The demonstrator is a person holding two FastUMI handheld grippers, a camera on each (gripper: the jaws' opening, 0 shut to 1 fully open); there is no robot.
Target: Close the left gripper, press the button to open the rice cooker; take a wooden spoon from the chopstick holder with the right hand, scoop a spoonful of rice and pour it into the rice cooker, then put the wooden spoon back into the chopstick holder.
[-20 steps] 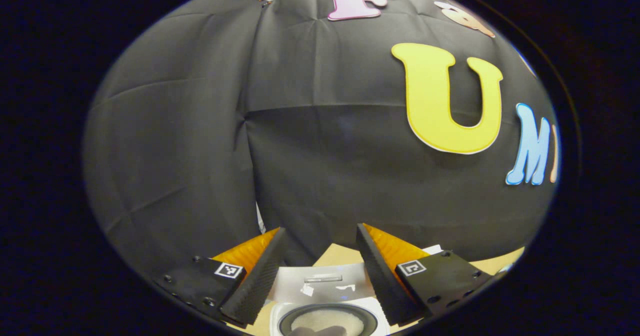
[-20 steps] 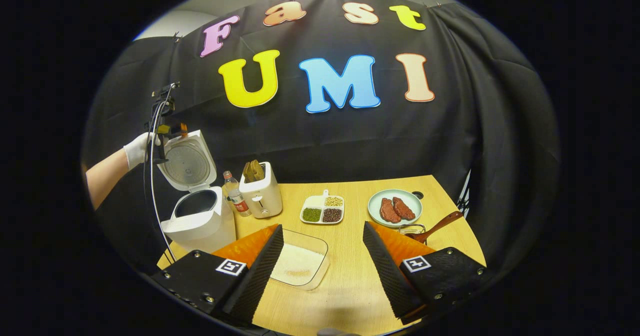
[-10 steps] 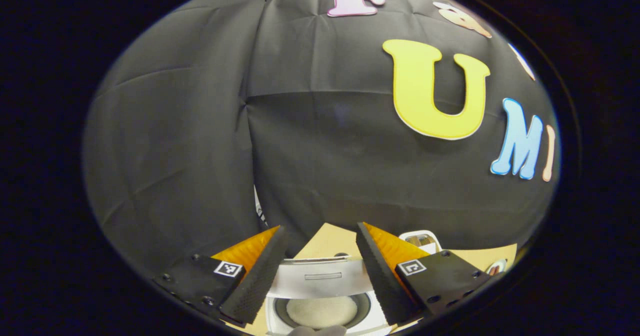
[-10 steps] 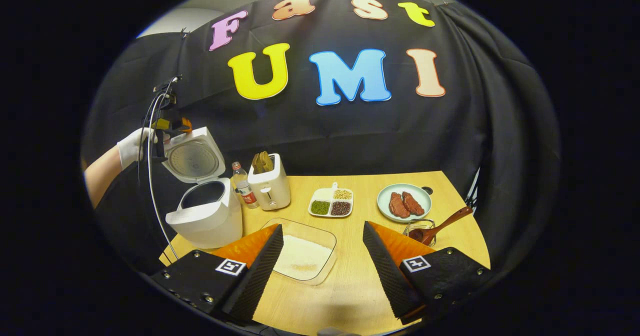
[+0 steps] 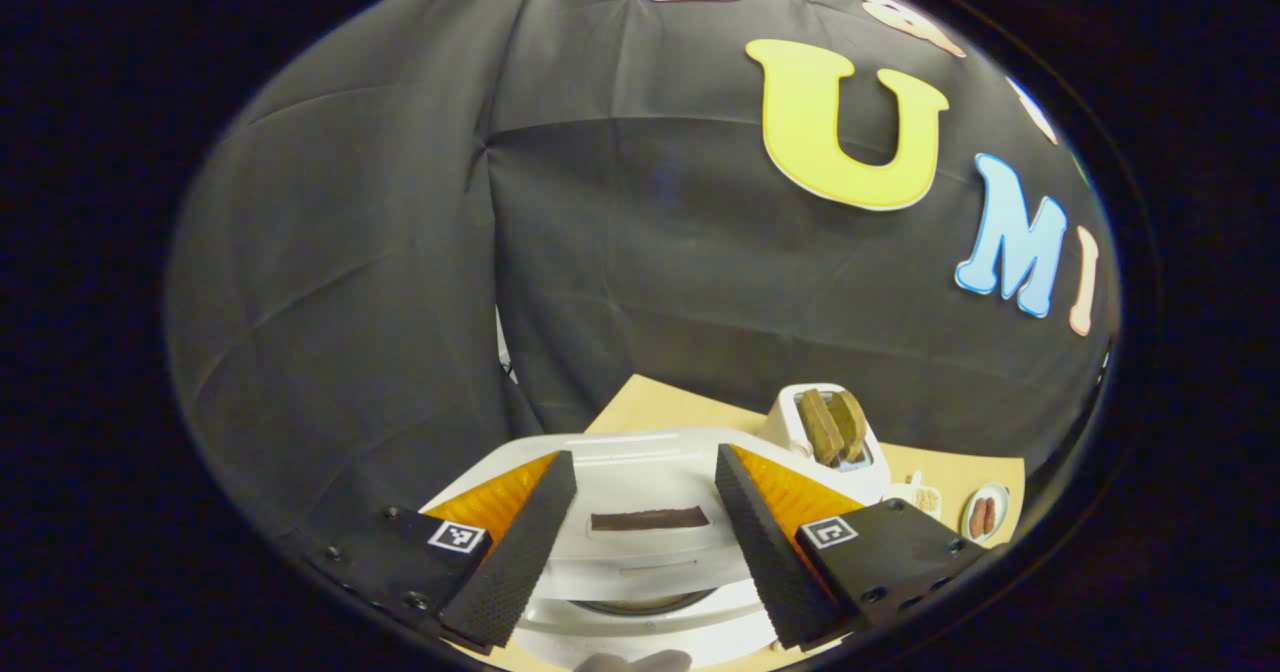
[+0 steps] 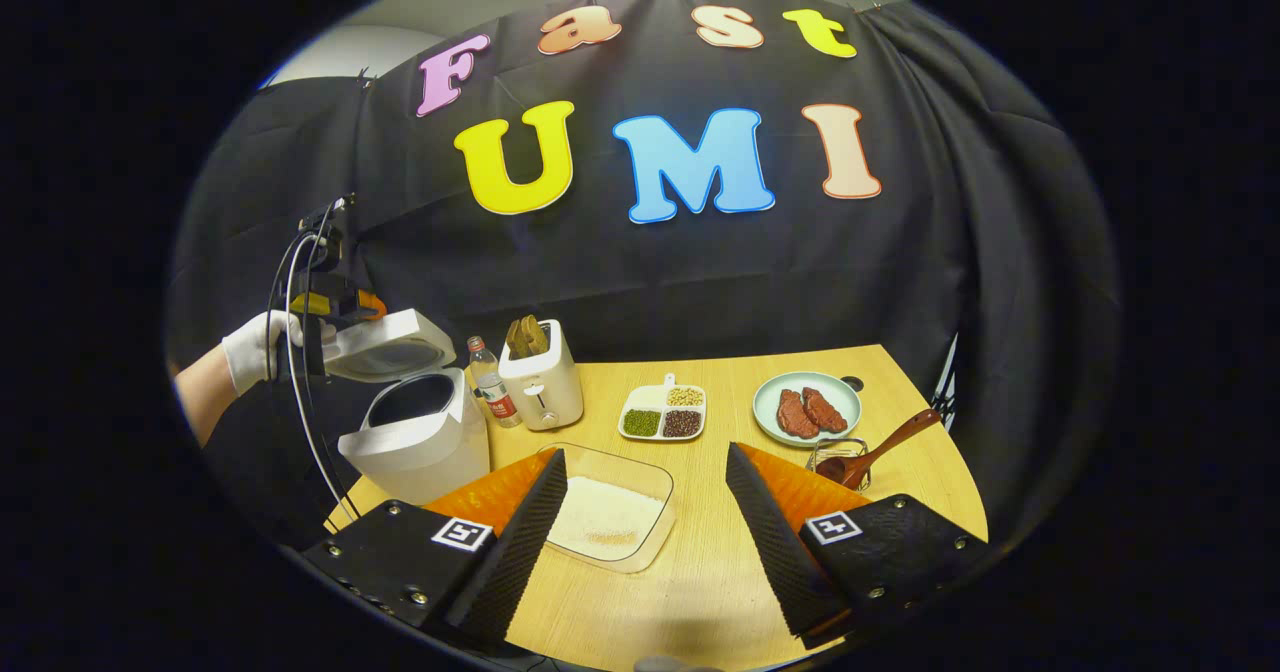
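The white rice cooker (image 6: 415,442) stands at the table's left end, its lid (image 6: 385,342) tilted halfway down over the dark pot. My left gripper (image 6: 330,317), held by a gloved hand (image 6: 255,347), rests at the lid's raised edge. In the left gripper view my left gripper (image 5: 645,462) is open, with the lid's top (image 5: 640,487) just beyond its fingers. My right gripper (image 6: 645,462) hangs open over the table's front, holding nothing. The wooden spoon (image 6: 885,442) leans in the wire chopstick holder (image 6: 838,452) at the right. A clear tray of rice (image 6: 610,512) lies ahead of my right gripper.
Beside the cooker stand a small bottle (image 6: 488,382) and a white toaster (image 6: 542,382) holding bread. A divided dish of beans (image 6: 662,414) and a plate with meat (image 6: 806,407) sit toward the back. The table's rounded right edge lies just past the holder.
The cooker lid has swung down from nearly upright to about half shut, and my left gripper has come down with it. My right gripper has barely shifted.
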